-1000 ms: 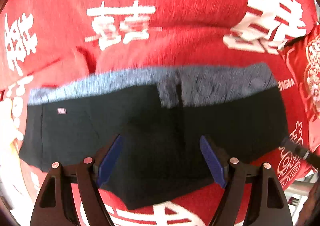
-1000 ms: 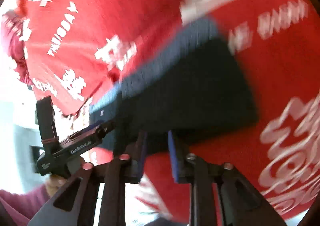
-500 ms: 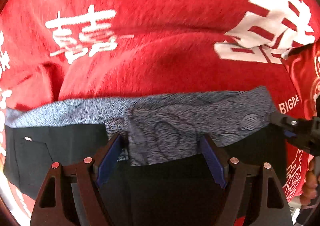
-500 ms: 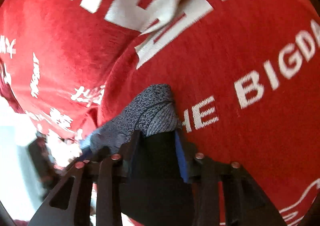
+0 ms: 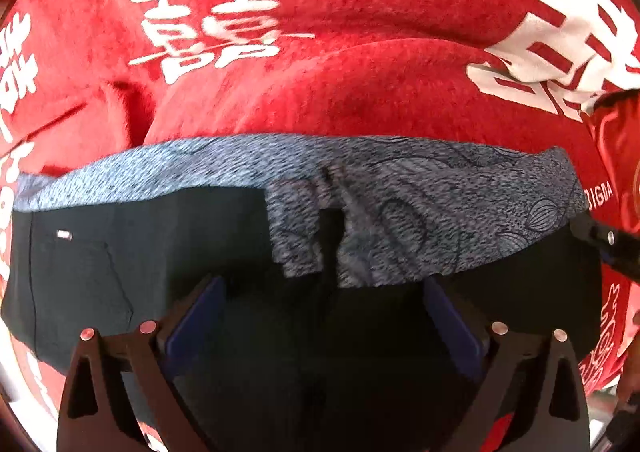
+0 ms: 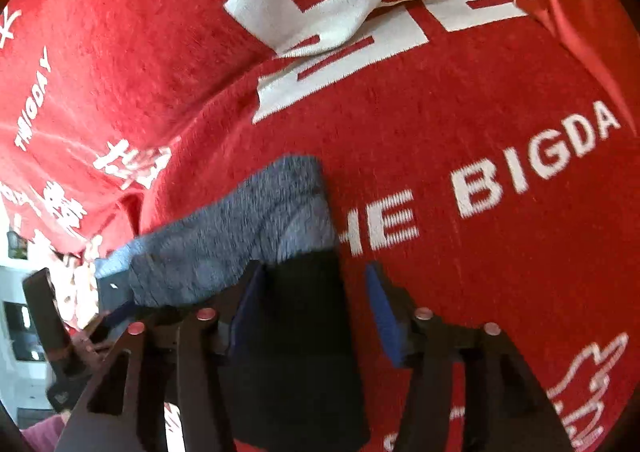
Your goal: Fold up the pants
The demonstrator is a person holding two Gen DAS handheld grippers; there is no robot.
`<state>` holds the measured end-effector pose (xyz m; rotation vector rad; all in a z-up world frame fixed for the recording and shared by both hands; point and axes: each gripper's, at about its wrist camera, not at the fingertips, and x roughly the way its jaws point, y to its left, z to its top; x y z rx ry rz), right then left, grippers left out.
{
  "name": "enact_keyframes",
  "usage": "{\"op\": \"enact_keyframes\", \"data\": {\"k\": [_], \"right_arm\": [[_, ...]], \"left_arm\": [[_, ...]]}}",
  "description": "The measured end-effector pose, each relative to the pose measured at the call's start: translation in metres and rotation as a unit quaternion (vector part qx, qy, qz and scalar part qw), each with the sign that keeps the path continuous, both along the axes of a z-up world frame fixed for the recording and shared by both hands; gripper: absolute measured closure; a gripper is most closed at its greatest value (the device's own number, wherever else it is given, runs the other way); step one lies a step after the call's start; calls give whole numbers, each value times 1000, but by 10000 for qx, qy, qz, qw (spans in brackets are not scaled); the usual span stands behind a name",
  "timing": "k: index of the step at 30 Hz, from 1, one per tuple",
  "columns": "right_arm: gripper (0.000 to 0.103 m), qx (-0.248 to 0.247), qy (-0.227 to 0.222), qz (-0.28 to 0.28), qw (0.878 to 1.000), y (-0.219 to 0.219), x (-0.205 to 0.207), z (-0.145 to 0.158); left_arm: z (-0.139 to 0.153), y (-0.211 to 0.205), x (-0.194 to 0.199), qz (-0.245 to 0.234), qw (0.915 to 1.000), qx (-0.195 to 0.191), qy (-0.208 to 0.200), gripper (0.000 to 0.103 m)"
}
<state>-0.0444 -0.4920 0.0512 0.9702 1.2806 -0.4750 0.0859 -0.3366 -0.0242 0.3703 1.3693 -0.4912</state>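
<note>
Pants (image 5: 120, 272) lie flat on the red blanket (image 5: 360, 91); soft, limp, light cloth, best gripped at the waistband (image 5: 400, 179) corners. Left gripper (image 5: 320, 316) jaws apart; right gripper (image 6: 312, 316) jaws apart, straddling the edge.

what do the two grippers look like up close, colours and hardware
Both match: the left gripper and right gripper have black angular finger frames with triangular cut-outs, blue pads lining the inner faces, and round silver rivets at the joints. No cables show. A pinkish sleeve peeks in the right view's lower-left corner.
</note>
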Motion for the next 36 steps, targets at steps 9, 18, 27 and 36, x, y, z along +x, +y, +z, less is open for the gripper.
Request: {"op": "enact_keyframes", "data": {"k": [9, 18, 27, 36], "right_arm": [[42, -580, 334, 456, 9967, 45, -24, 47], [38, -696, 277, 923, 9929, 90, -2, 69], [38, -574, 403, 1145, 9909, 119, 21, 66], [38, -466, 401, 1369, 9887, 152, 52, 66]], "left_arm": [[15, 40, 1, 194, 9996, 190, -6, 2], [30, 65, -5, 396, 9986, 335, 103, 2], [32, 101, -8, 577, 9974, 387, 186, 2], [43, 145, 6, 909, 9949, 344, 257, 2]]}}
